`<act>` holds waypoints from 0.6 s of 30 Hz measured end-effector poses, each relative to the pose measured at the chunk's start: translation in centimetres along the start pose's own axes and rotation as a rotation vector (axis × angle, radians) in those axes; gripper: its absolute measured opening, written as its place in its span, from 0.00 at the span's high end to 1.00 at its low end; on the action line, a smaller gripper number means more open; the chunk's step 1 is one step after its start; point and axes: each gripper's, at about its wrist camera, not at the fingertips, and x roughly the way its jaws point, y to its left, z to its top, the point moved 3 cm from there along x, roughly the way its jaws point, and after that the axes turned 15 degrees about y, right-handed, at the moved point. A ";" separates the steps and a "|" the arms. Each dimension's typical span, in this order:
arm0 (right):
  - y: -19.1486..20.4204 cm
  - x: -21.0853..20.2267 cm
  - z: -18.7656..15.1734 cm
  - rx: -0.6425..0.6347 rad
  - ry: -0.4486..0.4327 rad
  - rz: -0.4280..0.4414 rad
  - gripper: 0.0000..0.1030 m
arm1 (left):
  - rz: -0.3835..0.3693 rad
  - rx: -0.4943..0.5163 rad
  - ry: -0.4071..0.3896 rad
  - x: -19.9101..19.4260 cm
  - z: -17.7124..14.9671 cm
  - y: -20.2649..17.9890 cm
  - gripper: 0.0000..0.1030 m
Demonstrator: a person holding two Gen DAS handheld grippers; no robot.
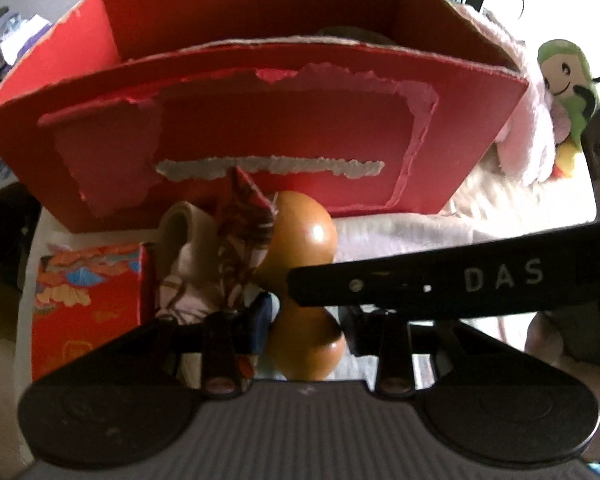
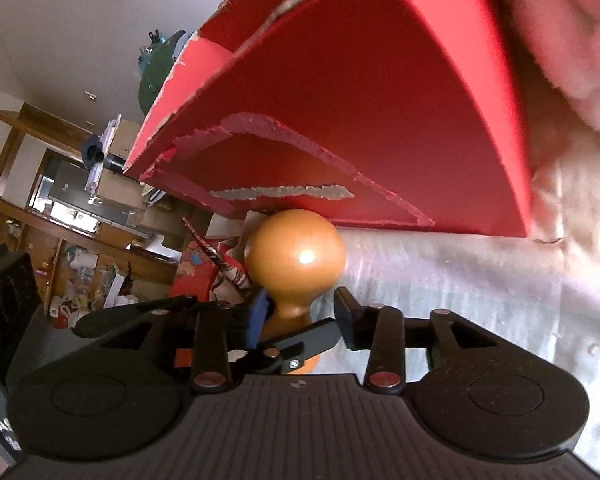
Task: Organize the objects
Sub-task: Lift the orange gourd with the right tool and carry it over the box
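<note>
An orange wooden gourd [image 1: 304,232] stands on a white fluffy cloth [image 1: 420,232], right in front of a torn red cardboard box [image 1: 284,136]. My left gripper [image 1: 306,320] is shut on the gourd at its waist, with both pads against it. A black finger [image 1: 420,284] of my right gripper reaches in from the right. In the right wrist view the gourd [image 2: 296,256] sits between the pads of my right gripper [image 2: 302,312], which is open with a gap beside its right pad. The left gripper's fingers [image 2: 312,334] cross below the gourd, in front of the red box [image 2: 380,100].
Left of the gourd lie a patterned red carton [image 1: 88,304], a pale roll [image 1: 180,224] and a striped folded piece [image 1: 244,216]. Plush toys [image 1: 568,80] and a pink fluffy fabric [image 1: 532,128] crowd the box's right side. Wooden shelving [image 2: 60,208] stands far behind.
</note>
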 end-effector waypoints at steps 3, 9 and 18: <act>0.0 0.1 -0.1 -0.004 0.003 0.004 0.56 | 0.015 0.016 0.009 0.2 0.0 0.0 0.63; -0.4 -1.0 -0.4 -0.004 0.019 0.015 0.59 | 0.027 0.042 0.017 0.0 -0.2 -0.5 0.63; -2.4 -6.3 -2.7 0.013 -0.010 0.010 0.62 | -0.057 0.143 0.014 -2.3 -1.1 -4.2 0.63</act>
